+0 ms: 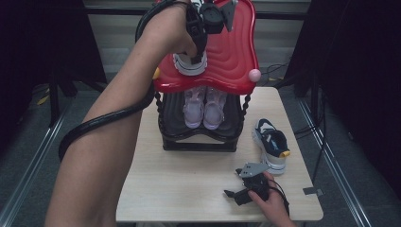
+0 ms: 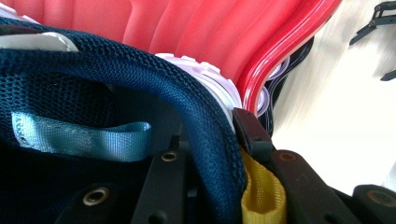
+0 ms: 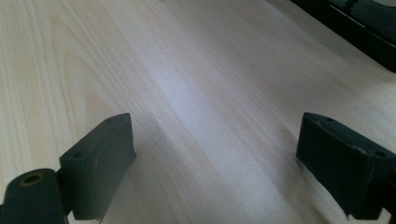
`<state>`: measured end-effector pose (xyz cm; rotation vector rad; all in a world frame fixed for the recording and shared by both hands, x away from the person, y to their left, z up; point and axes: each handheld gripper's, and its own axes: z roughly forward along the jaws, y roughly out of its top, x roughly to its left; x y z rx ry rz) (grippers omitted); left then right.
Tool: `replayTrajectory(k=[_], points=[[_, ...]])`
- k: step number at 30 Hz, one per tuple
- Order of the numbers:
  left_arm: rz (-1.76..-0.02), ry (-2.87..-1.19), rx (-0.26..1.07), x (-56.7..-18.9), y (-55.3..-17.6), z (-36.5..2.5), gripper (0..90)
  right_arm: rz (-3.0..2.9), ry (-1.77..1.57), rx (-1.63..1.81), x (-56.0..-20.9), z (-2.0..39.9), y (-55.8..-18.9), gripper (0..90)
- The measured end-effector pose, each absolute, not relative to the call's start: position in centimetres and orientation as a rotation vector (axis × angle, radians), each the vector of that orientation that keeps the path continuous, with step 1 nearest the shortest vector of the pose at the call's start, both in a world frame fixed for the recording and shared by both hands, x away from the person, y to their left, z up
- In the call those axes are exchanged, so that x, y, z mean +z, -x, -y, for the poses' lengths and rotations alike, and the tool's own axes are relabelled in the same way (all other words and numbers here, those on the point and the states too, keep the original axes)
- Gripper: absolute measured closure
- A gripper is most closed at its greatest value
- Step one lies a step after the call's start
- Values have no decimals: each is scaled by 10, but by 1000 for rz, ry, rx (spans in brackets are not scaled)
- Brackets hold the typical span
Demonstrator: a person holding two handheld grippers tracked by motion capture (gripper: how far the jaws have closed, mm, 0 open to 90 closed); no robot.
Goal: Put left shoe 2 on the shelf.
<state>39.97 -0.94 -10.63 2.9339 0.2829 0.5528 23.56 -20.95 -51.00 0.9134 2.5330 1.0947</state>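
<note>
The left gripper point(image 1: 197, 56) is positioned over the red top shelf point(image 1: 234, 56) of a two-tier shoe rack point(image 1: 198, 142) that stands toward the far edge of the table point(image 1: 189, 189). Its jaws are clamped on the collar of a navy mesh sneaker point(image 1: 190, 64). In the left gripper view one jaw lies inside the shoe opening and the other outside it, with the padded navy collar point(image 2: 205, 116) pinched between them. A yellow fabric loop point(image 2: 261, 191) sits beside the outer jaw, and a light blue strip point(image 2: 79, 137) is sewn inside the shoe. No lettering is legible on either. The sneaker's white sole point(image 2: 210, 79) lies on the ribbed red shelf near its front left edge.

On the black lower shelf, a pair of pale pink sneakers point(image 1: 204, 108) stands side by side with the toes toward the near edge of the table.

A second navy sneaker point(image 1: 272, 142) with a white sole and a yellow heel loop lies on the table near the right edge, just right of the rack. It carries a white side marking; no brand can be read.

The right gripper point(image 1: 239, 189) rests low at the near right corner of the table. Its jaws stand wide apart with only bare wood grain between them.
</note>
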Motion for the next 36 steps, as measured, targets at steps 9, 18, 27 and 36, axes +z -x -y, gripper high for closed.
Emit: replayTrajectory(k=[9, 18, 27, 36], points=[[-277, -2936, 537, -111, -403, 9, 740, -2533, -914, 1095, -510, 209, -236, 107], [-258, -2936, 540, -112, -405, 9, 731, -2533, -913, 1095, -510, 209, -236, 107], [-250, -2920, 560, -112, -405, 11, 725, -2533, -913, 1095, -510, 209, -236, 107], [-236, -2913, 574, -114, -404, 9, 723, -2532, -914, 1093, -510, 209, -235, 107]])
